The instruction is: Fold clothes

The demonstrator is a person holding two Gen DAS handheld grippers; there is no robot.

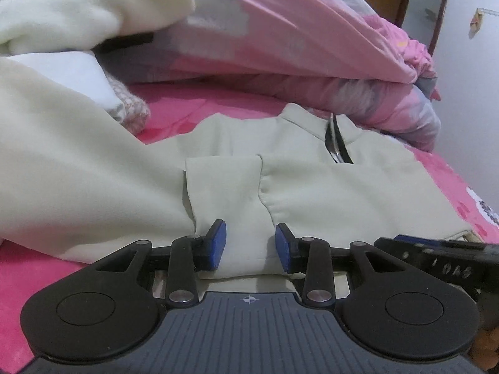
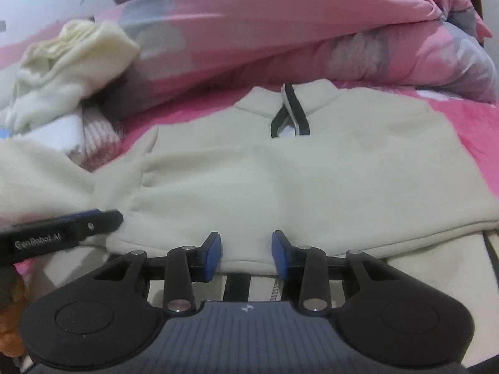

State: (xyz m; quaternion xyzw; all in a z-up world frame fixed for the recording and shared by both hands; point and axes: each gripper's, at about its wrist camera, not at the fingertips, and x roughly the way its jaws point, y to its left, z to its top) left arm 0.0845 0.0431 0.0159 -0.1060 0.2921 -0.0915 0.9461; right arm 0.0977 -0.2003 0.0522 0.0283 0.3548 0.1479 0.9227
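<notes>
A pale cream half-zip sweatshirt (image 1: 312, 193) lies flat on the pink bed sheet (image 1: 174, 118), its collar and dark zip (image 1: 336, 143) pointing away from me. One sleeve with its cuff (image 1: 223, 184) is folded across the body. My left gripper (image 1: 250, 244) stands open at the near edge, with the cuff end between its blue pads (image 1: 218, 243). In the right wrist view the same sweatshirt (image 2: 312, 171) fills the middle. My right gripper (image 2: 246, 254) is open too, and the near folded edge lies between its pads. Each gripper shows at the edge of the other view.
A pink and grey quilt (image 2: 280, 31) is heaped along the back of the bed. Loose cream and white clothes (image 2: 62, 71) are piled at the left. Striped fabric with a zip (image 2: 249, 286) lies under my right gripper. A wooden door (image 1: 402, 3) stands beyond the bed.
</notes>
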